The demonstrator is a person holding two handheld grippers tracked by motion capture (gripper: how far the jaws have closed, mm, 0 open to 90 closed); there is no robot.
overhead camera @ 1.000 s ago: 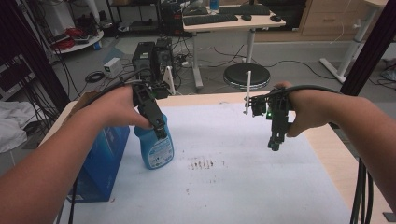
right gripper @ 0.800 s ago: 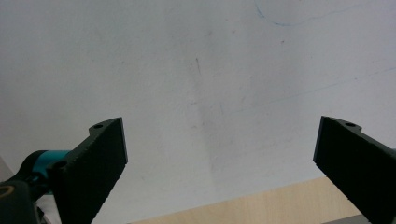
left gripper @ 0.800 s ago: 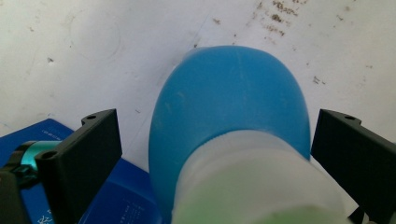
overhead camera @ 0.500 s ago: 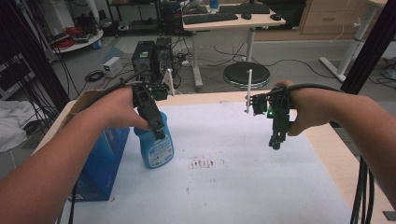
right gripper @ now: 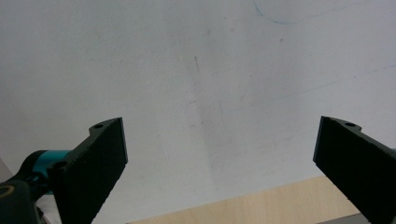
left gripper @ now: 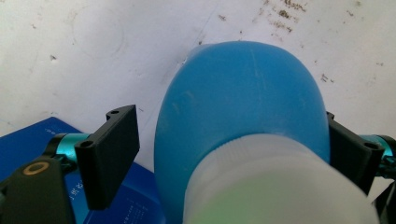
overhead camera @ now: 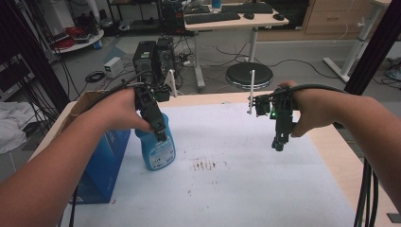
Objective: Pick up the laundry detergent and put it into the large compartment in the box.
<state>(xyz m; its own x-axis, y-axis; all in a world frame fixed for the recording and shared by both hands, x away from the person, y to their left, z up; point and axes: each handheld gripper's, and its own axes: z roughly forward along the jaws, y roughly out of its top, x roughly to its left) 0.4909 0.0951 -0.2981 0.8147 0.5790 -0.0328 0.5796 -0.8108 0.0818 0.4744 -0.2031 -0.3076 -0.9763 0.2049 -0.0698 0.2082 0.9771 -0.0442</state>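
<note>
The blue bottle [overhead camera: 156, 149] stands upright on the white sheet [overhead camera: 246, 184] that covers the counter [overhead camera: 331, 151], just beside the blue box [overhead camera: 101, 165] at the left edge, which leaves the stained middle of the sheet free; the left hand-held gripper [overhead camera: 160, 133] comes down over the bottle's shoulder, a sensible place to take it because the body narrows there below the white cap [left gripper: 275, 186]; its jaws have just been closing with the bottle between them, and in the left gripper view one jaw lies against the bottle's side while the other stands a little apart, so I judge the grip not yet made; the right hand-held gripper [overhead camera: 278, 144] hangs over bare sheet well to the right, jaws wide apart and empty, probably kept clear and ready while the left secures the bottle; brown marks [overhead camera: 203, 164] dot the sheet near the bottle.
</note>
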